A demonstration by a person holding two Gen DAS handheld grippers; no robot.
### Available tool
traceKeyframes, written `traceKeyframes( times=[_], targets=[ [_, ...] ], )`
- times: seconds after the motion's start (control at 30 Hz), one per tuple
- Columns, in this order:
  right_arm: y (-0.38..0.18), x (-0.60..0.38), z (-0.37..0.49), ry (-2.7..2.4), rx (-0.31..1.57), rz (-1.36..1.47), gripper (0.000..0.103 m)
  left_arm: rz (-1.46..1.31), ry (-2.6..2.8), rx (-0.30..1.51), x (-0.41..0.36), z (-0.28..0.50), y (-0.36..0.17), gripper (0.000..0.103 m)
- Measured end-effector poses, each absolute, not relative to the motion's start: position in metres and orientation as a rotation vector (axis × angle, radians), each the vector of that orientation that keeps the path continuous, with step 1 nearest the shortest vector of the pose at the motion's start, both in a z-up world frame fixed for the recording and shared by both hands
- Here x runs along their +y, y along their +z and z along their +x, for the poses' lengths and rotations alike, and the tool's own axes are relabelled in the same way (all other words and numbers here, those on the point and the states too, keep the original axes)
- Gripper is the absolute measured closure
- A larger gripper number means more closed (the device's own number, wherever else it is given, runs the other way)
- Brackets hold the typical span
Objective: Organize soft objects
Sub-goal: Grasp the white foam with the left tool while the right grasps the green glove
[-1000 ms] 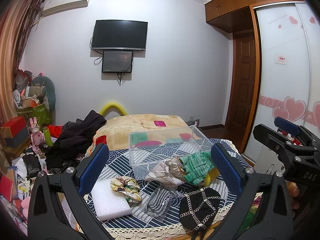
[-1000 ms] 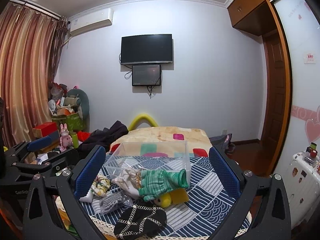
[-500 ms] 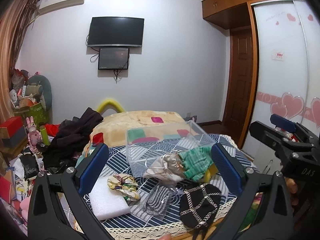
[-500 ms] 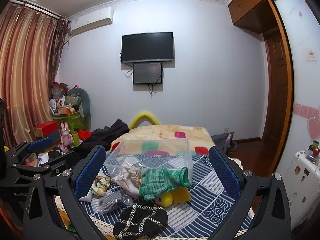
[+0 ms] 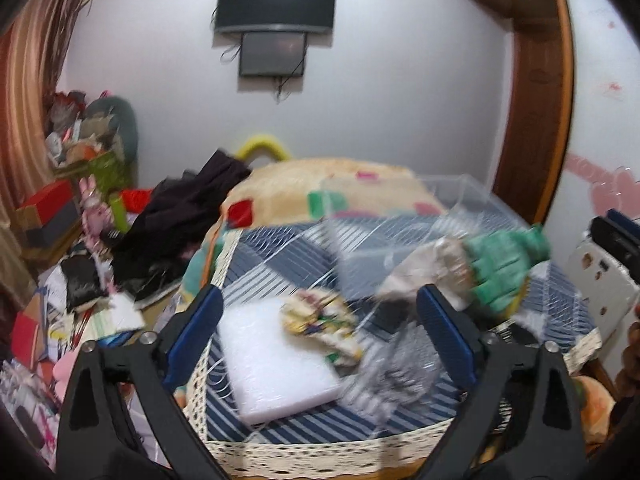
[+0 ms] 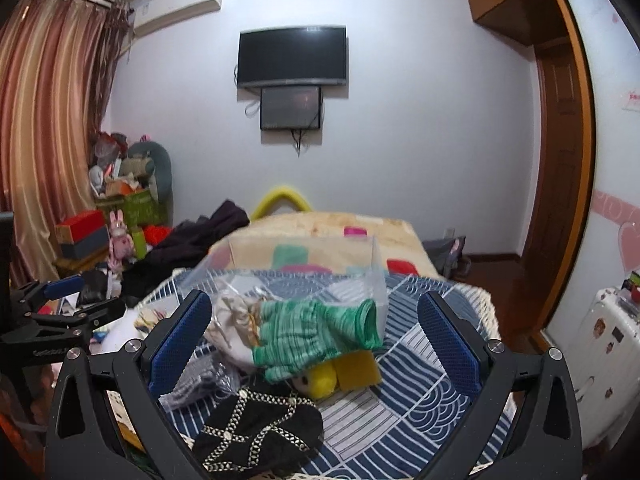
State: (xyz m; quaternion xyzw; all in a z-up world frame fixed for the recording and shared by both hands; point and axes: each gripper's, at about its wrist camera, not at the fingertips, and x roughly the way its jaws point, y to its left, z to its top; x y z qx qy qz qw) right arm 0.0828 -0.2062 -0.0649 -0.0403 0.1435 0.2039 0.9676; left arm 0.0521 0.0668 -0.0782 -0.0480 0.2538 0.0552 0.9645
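Shifted left: your left gripper (image 5: 318,332), fingers spread wide and empty over white foam pad (image 5: 276,356); right gripper (image 6: 314,340) likewise, above green glove (image 6: 312,332).

Lighting: even, moderately bright indoor light across my room; I cannot tell its source; shadows soft. Glare: small white highlight on the top edge of the black wall-mounted television (image 5: 276,2). Blur: my left wrist view is heavily smeared, worst on the green knitted glove (image 5: 506,266), the clear plastic box (image 5: 460,208) and the blue-and-white patterned tablecloth (image 5: 280,252). My right wrist view is sharper, mildly soft in the foreground. Distortion: fisheye bowing of the brown wooden door frame (image 6: 576,168) and the striped brown curtain (image 6: 44,120); corners vignetted black
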Motion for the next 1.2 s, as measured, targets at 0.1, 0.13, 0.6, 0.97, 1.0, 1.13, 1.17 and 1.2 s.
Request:
traceKeyframes(
  times=[0.1, 0.13, 0.6, 0.97, 1.0, 1.13, 1.17, 1.2],
  targets=[
    [-0.073, -0.204, 0.093, 0.416, 0.334, -0.081, 0.000, -0.127, 0.140, 0.566, 0.083, 0.063, -0.096, 0.007],
    [-0.075, -0.205, 0.095, 0.416, 0.344, -0.081, 0.000, -0.139, 0.143, 0.585, 0.088, 0.066, -0.100, 0.008],
    [-0.101, -0.203, 0.130, 0.396, 0.496, -0.080, 0.000, -0.202, 0.071, 0.778, 0.108, 0.092, -0.160, 0.008],
    [-0.108, -0.194, 0.151, 0.395, 0.540, -0.067, 0.025, -0.160, 0.057, 0.690, 0.093, 0.083, -0.140, 0.012],
    [-0.108, -0.193, 0.152, 0.404, 0.546, -0.069, 0.029, -0.160, 0.048, 0.682, 0.091, 0.081, -0.137, 0.012],
    [-0.111, -0.189, 0.150, 0.422, 0.559, -0.079, 0.048, -0.174, 0.005, 0.680, 0.085, 0.078, -0.131, 0.011],
    [-0.112, -0.189, 0.149, 0.423, 0.558, -0.085, 0.058, -0.183, -0.019, 0.687, 0.083, 0.078, -0.130, 0.011],
    [-0.112, -0.190, 0.149, 0.428, 0.559, -0.087, 0.073, -0.184, -0.021, 0.686, 0.082, 0.077, -0.129, 0.011]
  ],
)
